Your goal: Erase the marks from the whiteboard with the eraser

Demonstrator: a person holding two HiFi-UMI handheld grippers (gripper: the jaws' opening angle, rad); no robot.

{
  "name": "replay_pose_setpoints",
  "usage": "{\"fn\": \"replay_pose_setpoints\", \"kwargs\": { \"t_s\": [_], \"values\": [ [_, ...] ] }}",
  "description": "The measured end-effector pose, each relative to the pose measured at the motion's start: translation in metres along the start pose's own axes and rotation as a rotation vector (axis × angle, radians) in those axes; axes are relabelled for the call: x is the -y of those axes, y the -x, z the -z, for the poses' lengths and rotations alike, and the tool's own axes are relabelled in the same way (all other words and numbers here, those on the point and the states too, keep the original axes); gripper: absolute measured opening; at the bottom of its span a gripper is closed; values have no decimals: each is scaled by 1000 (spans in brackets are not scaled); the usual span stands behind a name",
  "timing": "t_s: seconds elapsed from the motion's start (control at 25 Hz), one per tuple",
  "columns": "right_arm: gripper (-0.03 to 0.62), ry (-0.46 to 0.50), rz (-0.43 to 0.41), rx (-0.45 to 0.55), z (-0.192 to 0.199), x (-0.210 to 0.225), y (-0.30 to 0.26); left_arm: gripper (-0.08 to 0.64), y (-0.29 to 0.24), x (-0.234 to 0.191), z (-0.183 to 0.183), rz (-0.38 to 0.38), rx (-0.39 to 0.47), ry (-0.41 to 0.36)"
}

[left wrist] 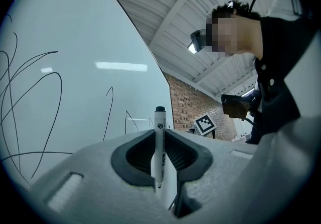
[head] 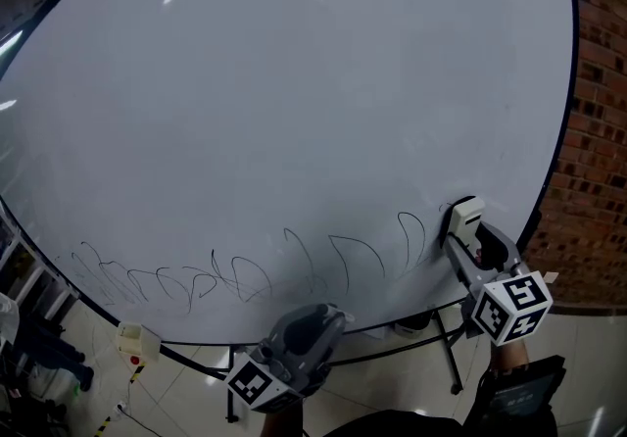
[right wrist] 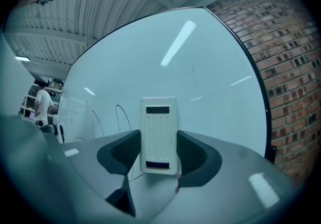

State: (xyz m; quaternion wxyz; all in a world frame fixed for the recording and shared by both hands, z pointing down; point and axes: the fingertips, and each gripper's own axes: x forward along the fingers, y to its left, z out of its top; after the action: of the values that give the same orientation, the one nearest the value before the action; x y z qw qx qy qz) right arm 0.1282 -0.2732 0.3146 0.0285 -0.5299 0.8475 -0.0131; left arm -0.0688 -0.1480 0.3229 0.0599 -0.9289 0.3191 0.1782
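Head view: eraser (white) between jaws

Black loops line the whiteboard's lower edge. Right tongs hold the eraser beside the rightmost loop. Left tongs sit below the board.

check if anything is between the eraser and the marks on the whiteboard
Nothing visible does. The right gripper is shut on the eraser just right of the last loop of the marks; only bare whiteboard lies between. The left gripper, holding a marker, sits lower, by the board's bottom edge.
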Motion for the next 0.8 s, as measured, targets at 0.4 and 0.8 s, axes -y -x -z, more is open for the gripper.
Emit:
{"fn": "replay_pose_setpoints", "kwargs": {
  "t_s": [0.4, 0.8],
  "values": [
    [230, -58, 131, 41, -11, 55, 13, 63, 5, -3, 0, -19, -3, -6],
    [229, -49, 164, 60, -16, 34, 8, 63, 11, -3, 1, -23, -2, -1]
  ]
}}
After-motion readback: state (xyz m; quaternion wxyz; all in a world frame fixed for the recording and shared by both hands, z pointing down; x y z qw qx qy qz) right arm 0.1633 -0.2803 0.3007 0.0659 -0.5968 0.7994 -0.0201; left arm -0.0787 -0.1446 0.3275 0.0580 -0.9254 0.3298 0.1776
